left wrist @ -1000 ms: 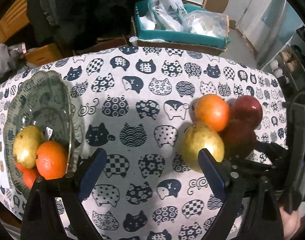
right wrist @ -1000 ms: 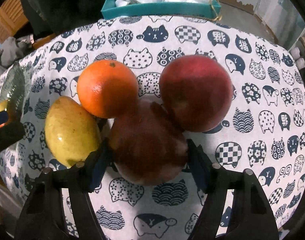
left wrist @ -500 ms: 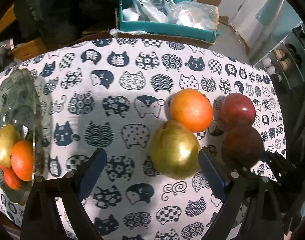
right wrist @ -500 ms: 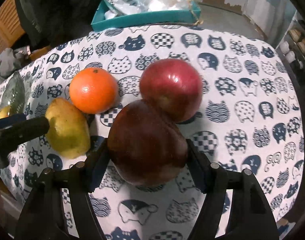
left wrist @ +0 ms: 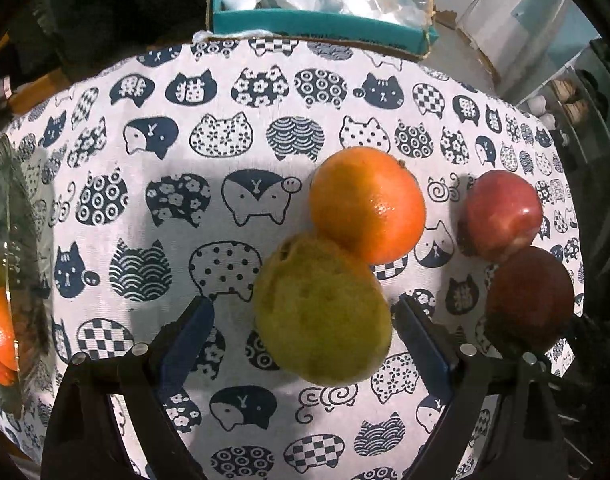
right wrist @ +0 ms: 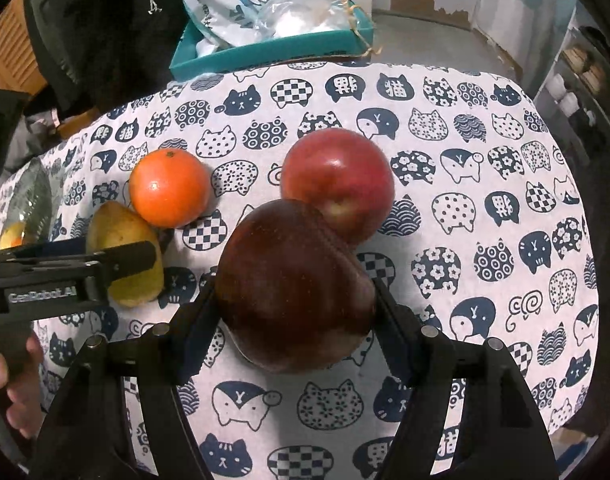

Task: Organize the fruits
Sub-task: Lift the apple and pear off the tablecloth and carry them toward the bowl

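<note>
The dark apple (right wrist: pixel 295 288) sits low in the centre of the right wrist view, clamped between the two pads of the right gripper (right wrist: pixel 295 308), which points steeply down at the cloth (right wrist: pixel 485 184). It seems to be lifted slightly off the cloth, though that is hard to judge from this angle. Just behind it, touching or nearly so, lies the red apple (right wrist: pixel 339 180); the orange (right wrist: pixel 169 188) is to the upper left, well apart from both apples.

In the left wrist view the pear (left wrist: pixel 321 312) fills the lower centre, resting against the orange (left wrist: pixel 367 204). The left gripper (left wrist: pixel 303 332) also tips steeply down and straddles the pear; its jaws have just been closing a little but stand wide, the right pad close to the pear's side, the left pad clear of it, so nothing is gripped. A hand (right wrist: pixel 13 376) holding that gripper shows at the lower left of the right view. The glass bowl (left wrist: pixel 13 216), with fruit in it, is at the far left edge.
</note>
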Demonstrator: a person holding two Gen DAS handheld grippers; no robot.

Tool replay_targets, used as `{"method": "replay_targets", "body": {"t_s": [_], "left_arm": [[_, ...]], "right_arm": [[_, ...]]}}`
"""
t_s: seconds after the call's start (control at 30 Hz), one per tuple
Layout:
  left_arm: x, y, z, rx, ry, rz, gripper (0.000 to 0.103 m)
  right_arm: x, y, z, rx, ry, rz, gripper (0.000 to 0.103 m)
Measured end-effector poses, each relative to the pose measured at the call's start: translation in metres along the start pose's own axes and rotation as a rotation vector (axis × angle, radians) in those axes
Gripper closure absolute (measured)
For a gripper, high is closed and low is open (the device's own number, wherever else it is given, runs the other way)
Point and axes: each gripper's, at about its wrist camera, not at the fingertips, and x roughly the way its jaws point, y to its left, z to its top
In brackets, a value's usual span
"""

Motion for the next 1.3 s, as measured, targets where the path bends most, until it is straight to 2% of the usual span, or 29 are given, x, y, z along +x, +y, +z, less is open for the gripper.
{"method": "replay_targets", "body": {"t_s": [0.07, 0.17, 0.33, 0.6, 1.07, 1.3], "left_arm": [[0.003, 0.0, -0.001, -0.003, 0.009, -0.018, 0.024], [0.004, -0.005, -0.003, 0.02, 0.018, -0.044, 0.034], [0.001, -0.011, -0.009, 0.059, -0.001, -0.002, 0.035], [-0.022, -0.014, -0.015, 0.112, -0.057, 0.012, 0.035], [-0.079, 0.008, -0.02, 0.093, -0.16, -0.001, 0.035], [-0.111, 0.012, -0.024, 0.106, -0.241, 0.013, 0.035]], "right_arm": [[0.0, 0.0, 0.0, 0.002, -0.002, 0.0, 0.031], [0.0, -0.001, 0.0, 0.005, -0.004, 0.004, 0.031], [0.0, 0.001, 0.002, 0.003, -0.013, 0.009, 0.031], [-0.008, 0.009, 0.007, -0.015, -0.04, 0.01, 0.031], [-0.044, 0.024, 0.014, -0.035, -0.129, 0.006, 0.031], [-0.073, 0.036, 0.019, -0.057, -0.189, -0.002, 0.031]]}}
